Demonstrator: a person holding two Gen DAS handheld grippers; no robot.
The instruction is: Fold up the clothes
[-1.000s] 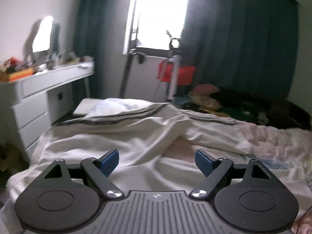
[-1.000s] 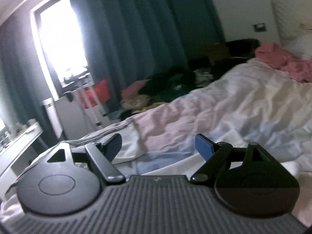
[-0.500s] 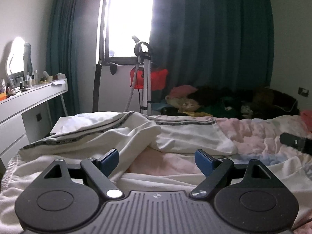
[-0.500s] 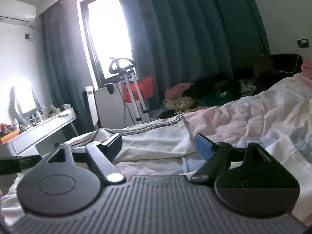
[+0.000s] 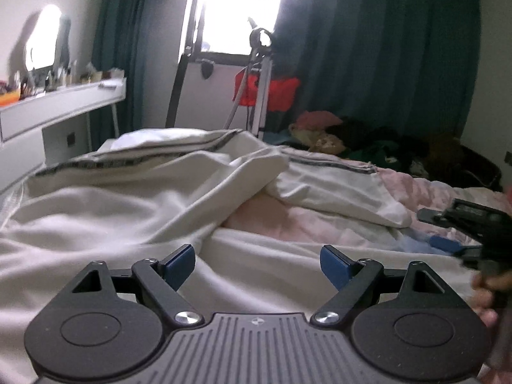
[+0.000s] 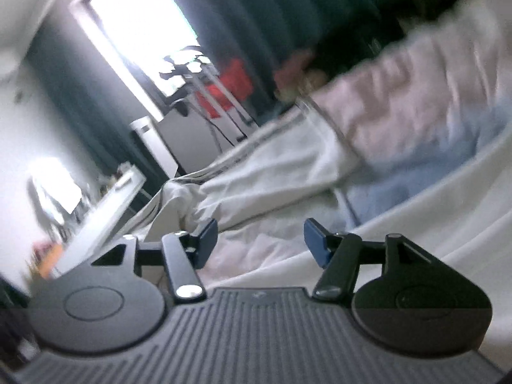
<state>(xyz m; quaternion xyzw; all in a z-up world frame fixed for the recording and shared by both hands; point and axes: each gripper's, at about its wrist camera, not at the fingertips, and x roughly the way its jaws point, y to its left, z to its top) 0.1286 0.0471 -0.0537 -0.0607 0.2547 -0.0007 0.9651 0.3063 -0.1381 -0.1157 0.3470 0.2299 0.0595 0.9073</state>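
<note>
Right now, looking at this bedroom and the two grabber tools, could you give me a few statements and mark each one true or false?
1. The left gripper is open and holds nothing. True.
2. The right gripper is clamped on the white garment. False: its jaws stand apart with no cloth between them.
3. The white garment lies crumpled on the bed, not folded. True.
4. The curtains are bright yellow. False: they are dark teal.
5. A red item hangs on a stand by the window. True.
6. The right wrist view is sharp and level. False: it is blurred and tilted.
</note>
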